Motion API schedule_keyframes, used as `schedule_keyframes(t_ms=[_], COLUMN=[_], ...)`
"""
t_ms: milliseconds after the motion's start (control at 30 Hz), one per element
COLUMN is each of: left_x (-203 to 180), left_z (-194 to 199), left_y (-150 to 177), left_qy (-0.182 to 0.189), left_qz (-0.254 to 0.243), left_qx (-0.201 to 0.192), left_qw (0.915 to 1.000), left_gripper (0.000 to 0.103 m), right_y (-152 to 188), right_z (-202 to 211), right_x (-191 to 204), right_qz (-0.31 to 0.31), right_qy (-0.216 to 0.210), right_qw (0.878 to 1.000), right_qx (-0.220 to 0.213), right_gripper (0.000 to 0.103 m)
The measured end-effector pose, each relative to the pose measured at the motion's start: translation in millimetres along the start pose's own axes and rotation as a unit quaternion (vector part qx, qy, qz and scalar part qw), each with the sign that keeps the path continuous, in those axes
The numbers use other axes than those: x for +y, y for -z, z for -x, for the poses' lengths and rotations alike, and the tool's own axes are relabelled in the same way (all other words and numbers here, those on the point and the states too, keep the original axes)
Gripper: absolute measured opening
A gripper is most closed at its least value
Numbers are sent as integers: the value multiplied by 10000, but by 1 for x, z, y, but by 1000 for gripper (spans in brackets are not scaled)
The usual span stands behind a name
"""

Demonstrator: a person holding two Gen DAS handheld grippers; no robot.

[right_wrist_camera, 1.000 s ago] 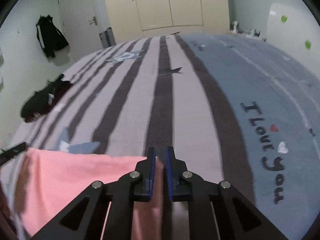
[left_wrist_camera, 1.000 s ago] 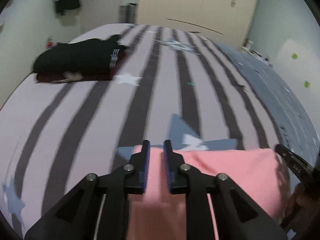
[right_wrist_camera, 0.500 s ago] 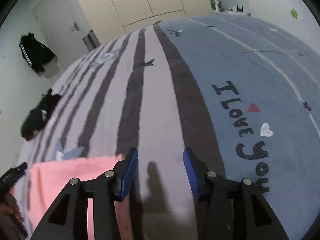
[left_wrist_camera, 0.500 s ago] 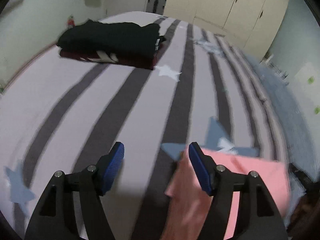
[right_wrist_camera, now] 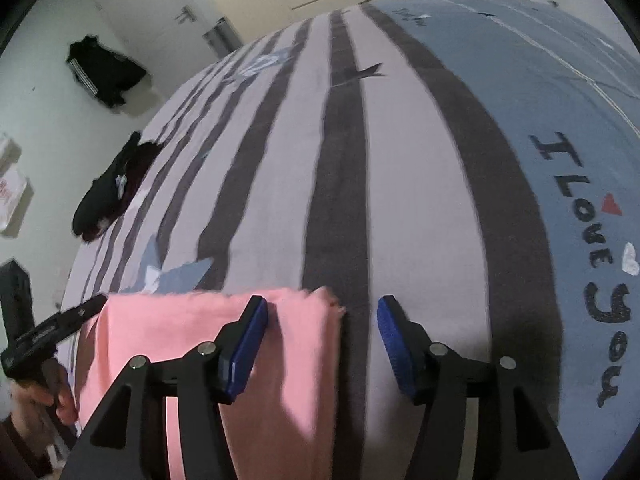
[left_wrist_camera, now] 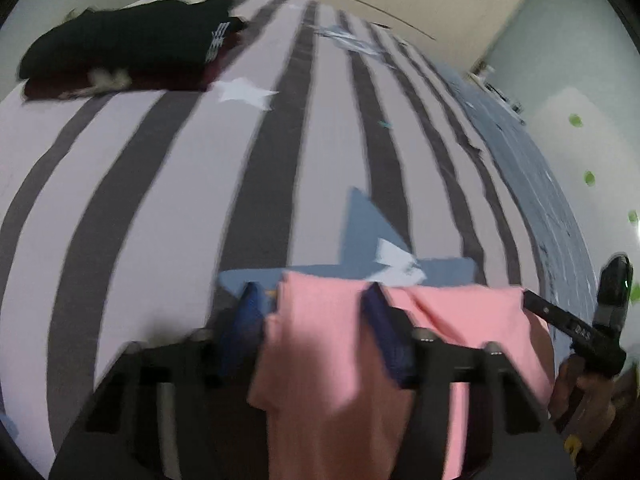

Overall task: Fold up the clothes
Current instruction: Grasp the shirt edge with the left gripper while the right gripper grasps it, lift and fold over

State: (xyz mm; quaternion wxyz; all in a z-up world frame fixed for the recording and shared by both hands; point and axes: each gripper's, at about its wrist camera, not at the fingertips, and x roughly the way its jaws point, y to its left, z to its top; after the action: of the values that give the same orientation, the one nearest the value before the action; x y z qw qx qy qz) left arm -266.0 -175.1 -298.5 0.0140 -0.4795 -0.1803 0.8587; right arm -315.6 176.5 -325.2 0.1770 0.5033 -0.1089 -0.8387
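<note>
Stacked dark clothes sit in the upper left of my left wrist view, a black folded piece on top of a maroon one, resting on the striped bed cover. Moving right along that cover I see a white star, then a blue star patch at centre. Just below it lies the pink garment, folded, its far edge running across the lower middle of the frame. My left hand-held gripper has its blue pads either side of the garment's left corner; the jaws are closing with cloth between them, and the blur keeps me from telling whether the pads press it yet. At the far right edge of this view I see the other hand-held tool and the fingers holding it.

In the right wrist view, a black jacket hangs on the wall at upper left, and the dark stack lies at the bed's left edge. Lower down, the pink garment fills the lower left. My right hand-held gripper stands spread and is opening further: its left pad rests over the cloth, the garment's right corner lies between the jaws, and the right pad sits apart over a grey stripe. On the right, the blue panel carries "I Love You" lettering.
</note>
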Motion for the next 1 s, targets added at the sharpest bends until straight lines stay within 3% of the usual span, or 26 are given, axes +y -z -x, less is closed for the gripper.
schedule_keyframes(t_ms=[167,300,367,467,600,733,800,900,1000], left_x=[3,0,1,-8,-17,-35,-41,-41,-24], left_z=[-9,-8,-3,14,33,67,80,91,83], left_y=[5,6,3,-8,-52,-109,-118,-95,-43], left_qy=[120,51,54,52,161,310,309,226,37], left_qz=[196,43,145,54,-94,-319,-431,-554,-417], left_qx=[102,5,-90,-419,-974,-1797,-2056,-2121,-1766], left_qw=[9997,10000,9998,9991,9951,9827,9772,9754,9834], left_gripper=[39,27,22,20,20,19,19,19,19], right_y=[7,6,3,-8,-44,-102,-115,-114,-72], right_z=[-9,-10,-5,5,21,47,62,79,75], right_x=[9,14,17,21,28,46,55,66,62], right_qz=[98,199,244,182,124,244,381,661,871], right_qy=[-149,-170,-117,-119,-201,-305,-326,-299,-178], right_qw=[9998,9996,9996,9997,9977,9886,9836,9776,9825], right_qx=[106,95,55,-132,-643,-1456,-1733,-1977,-1637], right_gripper=[46,20,16,15,14,14,14,14,15])
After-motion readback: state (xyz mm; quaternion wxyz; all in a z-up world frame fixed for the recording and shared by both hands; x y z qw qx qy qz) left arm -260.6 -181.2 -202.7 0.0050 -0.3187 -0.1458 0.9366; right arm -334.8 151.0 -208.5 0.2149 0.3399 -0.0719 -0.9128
